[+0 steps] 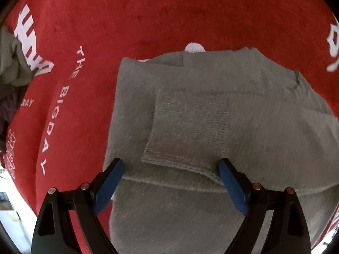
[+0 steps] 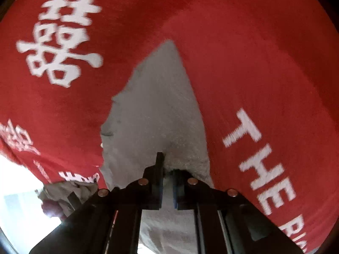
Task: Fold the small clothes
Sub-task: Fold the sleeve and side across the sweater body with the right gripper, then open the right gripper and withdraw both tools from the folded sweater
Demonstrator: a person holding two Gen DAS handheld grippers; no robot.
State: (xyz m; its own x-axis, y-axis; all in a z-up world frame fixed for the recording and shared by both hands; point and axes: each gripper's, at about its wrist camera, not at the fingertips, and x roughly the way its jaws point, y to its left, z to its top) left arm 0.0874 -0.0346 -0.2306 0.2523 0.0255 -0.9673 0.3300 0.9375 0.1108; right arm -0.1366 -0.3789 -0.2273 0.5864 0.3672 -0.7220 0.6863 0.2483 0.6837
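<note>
— Grey and fuzzy, what is this cloth in the middle of the left wrist view?

— It is a small grey sweater [image 1: 222, 122], lying partly folded on a red cloth [image 1: 148, 17] with white letters. One ribbed cuff [image 1: 186, 131] lies on top of it, in the lower centre of the frame.

— And the left gripper [image 1: 171, 169]?

— Its jaws stand wide apart, above the sweater, with the cuff edge between the blue pads [image 1: 110, 182]. They hold nothing.

— What does the right wrist view show?

— The right gripper [image 2: 167, 182] is at the lower centre. Its jaws are pressed nearly together on a fold of the same sweater [image 2: 154, 110], which rises to a point in the middle of the frame.

— Anything else?

— A heap of other clothes [image 1: 12, 63] lies at the left edge of the left wrist view.
</note>
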